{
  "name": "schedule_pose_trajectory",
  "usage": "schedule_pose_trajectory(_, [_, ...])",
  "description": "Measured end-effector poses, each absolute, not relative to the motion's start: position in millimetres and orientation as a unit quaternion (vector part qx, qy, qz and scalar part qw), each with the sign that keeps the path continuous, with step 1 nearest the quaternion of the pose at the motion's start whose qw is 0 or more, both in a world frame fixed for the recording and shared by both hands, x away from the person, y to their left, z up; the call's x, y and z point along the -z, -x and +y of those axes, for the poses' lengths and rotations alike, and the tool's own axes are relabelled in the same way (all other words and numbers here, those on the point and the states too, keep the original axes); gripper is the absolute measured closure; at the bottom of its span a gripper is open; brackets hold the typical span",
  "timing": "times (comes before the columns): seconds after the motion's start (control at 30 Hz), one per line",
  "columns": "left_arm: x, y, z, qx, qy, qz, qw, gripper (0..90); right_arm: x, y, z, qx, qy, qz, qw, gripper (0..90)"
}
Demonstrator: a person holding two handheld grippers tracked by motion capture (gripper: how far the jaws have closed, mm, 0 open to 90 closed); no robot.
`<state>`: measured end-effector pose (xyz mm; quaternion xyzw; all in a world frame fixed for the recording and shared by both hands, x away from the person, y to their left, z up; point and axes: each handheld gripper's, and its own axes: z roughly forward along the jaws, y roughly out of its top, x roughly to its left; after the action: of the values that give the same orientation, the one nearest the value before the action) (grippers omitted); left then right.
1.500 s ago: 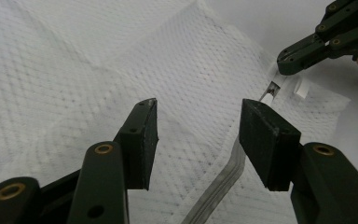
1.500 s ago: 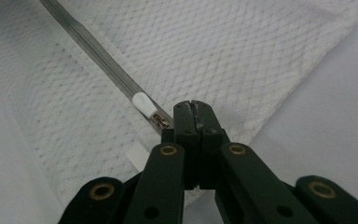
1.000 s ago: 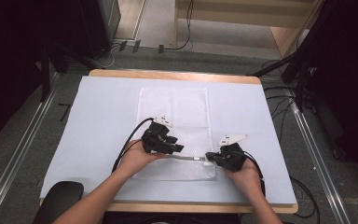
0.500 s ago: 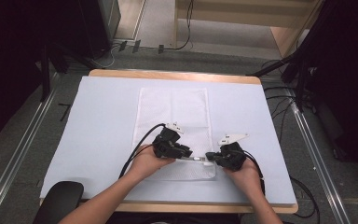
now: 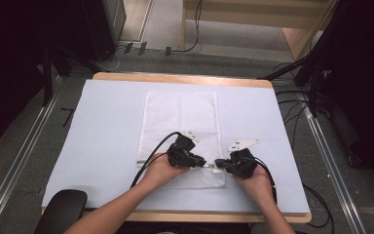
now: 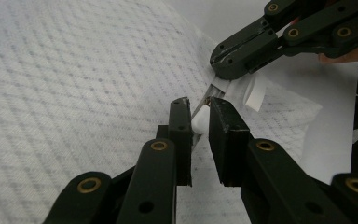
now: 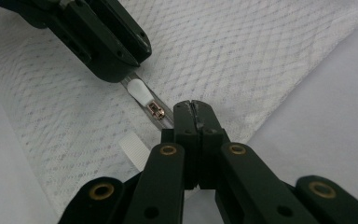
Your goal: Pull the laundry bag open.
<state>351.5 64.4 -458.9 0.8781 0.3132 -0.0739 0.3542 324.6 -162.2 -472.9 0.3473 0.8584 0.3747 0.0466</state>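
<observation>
Left tool jaws just closing, narrow, white zipper pull between tips. Right tool clamped on mesh bag edge at zipper end, just beyond pull.

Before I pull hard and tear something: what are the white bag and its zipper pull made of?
White mesh bag: apparently woven synthetic netting, matte, with a diamond weave. White teardrop zipper pull: seemingly smooth plastic or rubber; its small slider glints coppery, probably metal.
</observation>
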Motion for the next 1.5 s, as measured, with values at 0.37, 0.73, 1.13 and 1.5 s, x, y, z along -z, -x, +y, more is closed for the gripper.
schedule_pose_trajectory(0.37, [465.6,-352.0,57.8,0.086,-0.876,0.314,0.357,80.3,472.9,-324.4,-162.2,-0.375,-0.347,0.858,0.048,90.0])
schedule_pose_trajectory(0.73, [468.3,-346.8,55.7,0.092,-0.875,0.313,0.358,82.7,472.6,-323.9,-161.6,-0.374,-0.348,0.858,0.049,90.0])
schedule_pose_trajectory(1.13, [471.7,-352.8,57.4,0.125,-0.866,0.32,0.363,86.6,471.4,-321.7,-159.9,-0.371,-0.342,0.862,0.044,90.0])
schedule_pose_trajectory(1.5, [469.6,-354.7,56.6,0.127,-0.871,0.315,0.355,87.9,474.2,-322.9,-161.0,-0.382,-0.333,0.861,0.04,90.0])
